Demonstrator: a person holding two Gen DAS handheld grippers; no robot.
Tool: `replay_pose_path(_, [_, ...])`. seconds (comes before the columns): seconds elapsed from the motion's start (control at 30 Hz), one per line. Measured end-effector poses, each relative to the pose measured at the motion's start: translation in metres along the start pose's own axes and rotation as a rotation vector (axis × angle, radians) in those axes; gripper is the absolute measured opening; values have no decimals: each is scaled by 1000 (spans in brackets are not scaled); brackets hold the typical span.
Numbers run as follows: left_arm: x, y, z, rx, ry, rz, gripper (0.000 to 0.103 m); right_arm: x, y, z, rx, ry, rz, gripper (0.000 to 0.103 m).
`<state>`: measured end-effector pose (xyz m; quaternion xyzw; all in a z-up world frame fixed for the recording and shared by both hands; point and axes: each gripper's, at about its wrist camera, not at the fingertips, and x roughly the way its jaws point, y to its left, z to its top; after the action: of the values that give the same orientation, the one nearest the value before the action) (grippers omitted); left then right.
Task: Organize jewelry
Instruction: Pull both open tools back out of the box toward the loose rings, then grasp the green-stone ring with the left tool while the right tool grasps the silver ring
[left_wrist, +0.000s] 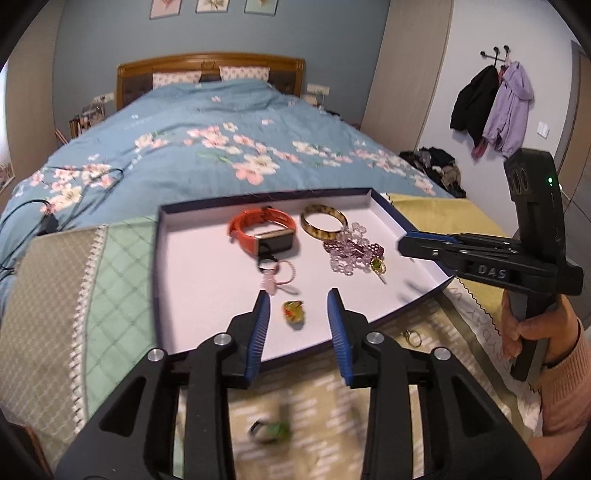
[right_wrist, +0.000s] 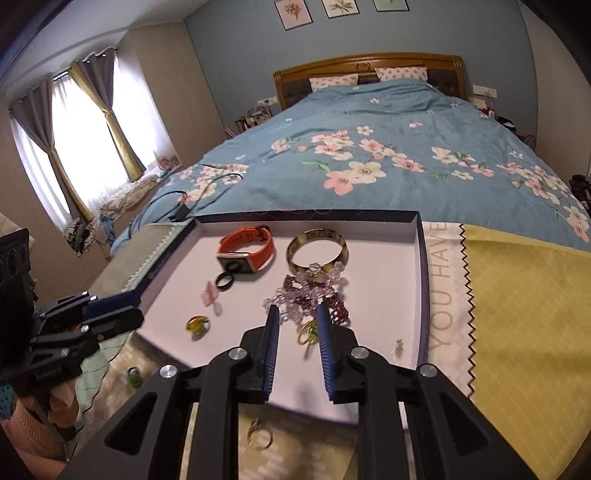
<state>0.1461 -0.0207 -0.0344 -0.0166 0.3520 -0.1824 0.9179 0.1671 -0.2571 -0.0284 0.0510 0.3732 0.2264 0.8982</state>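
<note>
A white tray with a dark blue rim (left_wrist: 266, 197) holds an orange watch (left_wrist: 264, 230), an amber bangle (left_wrist: 323, 221), bead bracelets (left_wrist: 351, 247), a black ring (left_wrist: 266, 264) and a pink charm (left_wrist: 269, 284). My left gripper (left_wrist: 299, 292) stands open over the tray's near edge, a yellow ring (left_wrist: 293, 312) lying loose between its fingers. My right gripper (right_wrist: 298, 306) is open too, with a blurred gold and green ring (right_wrist: 308, 332) on the tray floor between its fingers. Outside the tray lie a gold ring (right_wrist: 260, 435) and a green ring (left_wrist: 271, 430).
The tray rests on patterned cloths at the foot of a bed with a blue floral quilt (left_wrist: 221, 122). A yellow cloth (right_wrist: 517, 314) lies to the right, a black cable (right_wrist: 177, 206) to the left. A hand in a pink sleeve (left_wrist: 546, 332) holds the right gripper.
</note>
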Motion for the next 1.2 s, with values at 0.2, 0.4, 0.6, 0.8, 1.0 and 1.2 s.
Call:
replay_pose_path(0.2, [-34, 20, -22, 2, -18, 2, 41, -26, 9, -18, -42, -17, 27, 36])
replay_pose_path(0.4, [-40, 16, -53, 62, 45, -1, 45, -27, 21, -46, -94, 44, 22, 40])
replay_pose_path(0.6, [-32, 6, -67, 100, 101, 2, 47, -15, 25, -67, -92, 117, 29, 40])
replay_pose_path(0.8, [-18, 4, -66, 97, 152, 0, 44, -13, 27, -72, -80, 130, 37, 42])
replay_pose_path(1.0, [-7, 1, -67, 94, 199, -13, 26, -13, 27, -73, -72, 130, 40, 43])
replay_pose_path(1.2, [-6, -2, -68, 97, 194, -16, 24, -13, 28, -72, -74, 133, 42, 43])
